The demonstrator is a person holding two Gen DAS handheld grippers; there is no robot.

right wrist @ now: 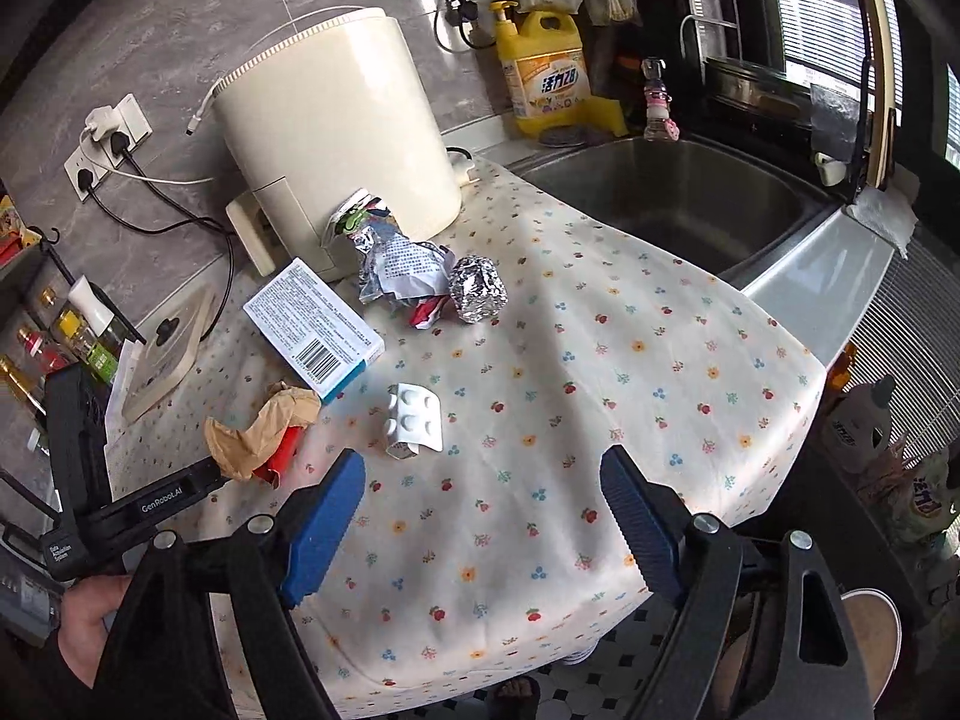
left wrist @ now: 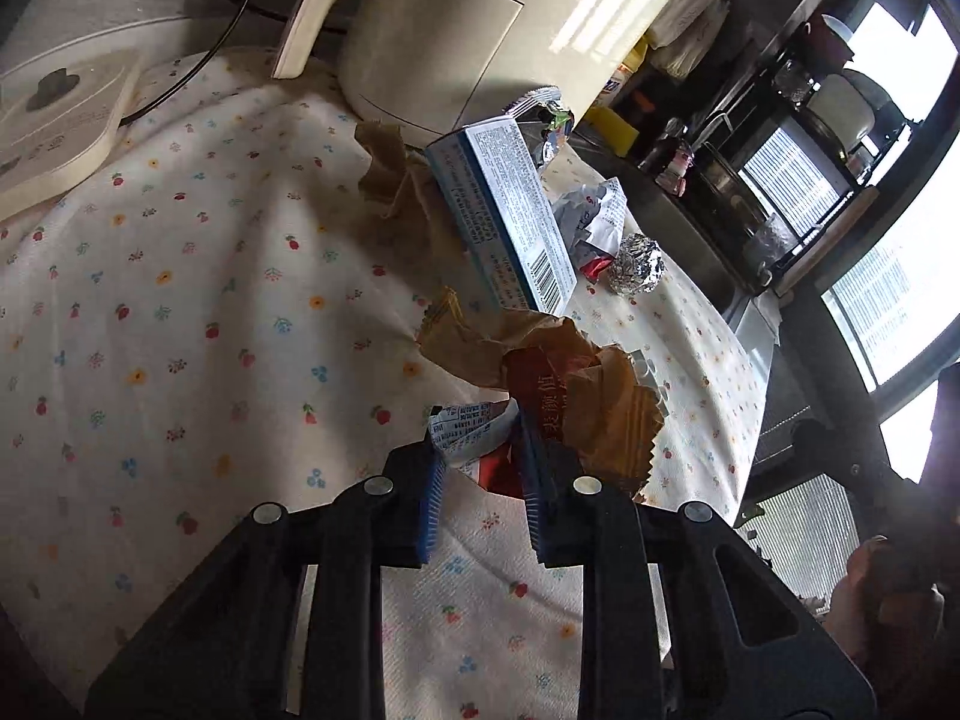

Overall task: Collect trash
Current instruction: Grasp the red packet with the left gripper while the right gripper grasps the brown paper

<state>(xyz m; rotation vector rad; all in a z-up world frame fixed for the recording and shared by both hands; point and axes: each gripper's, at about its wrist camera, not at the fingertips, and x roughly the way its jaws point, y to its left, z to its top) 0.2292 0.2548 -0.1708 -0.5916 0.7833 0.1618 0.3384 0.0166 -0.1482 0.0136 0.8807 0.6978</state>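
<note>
Trash pickup, floral cloth.
My left gripper (left wrist: pixel 480 468) pinches the brown-and-red wrapper (left wrist: pixel 570 396); at 12 o'clock, the blue-white box (left wrist: pixel 510 210). My right gripper (right wrist: pixel 480 516) gapes empty, blister pack (right wrist: pixel 414 414) at 11 o'clock.

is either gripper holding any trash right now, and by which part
The left gripper is shut on the crumpled brown wrapper, pinching its near, lower end, where red and white printed folds bunch up. The right gripper is open and holds nothing.

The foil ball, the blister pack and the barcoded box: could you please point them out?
foil ball (right wrist: pixel 478 290), right wrist view, crumpled front.
blister pack (right wrist: pixel 414 417), right wrist view, pill bubbles.
barcoded box (right wrist: pixel 312 324), right wrist view, printed top face.
</note>
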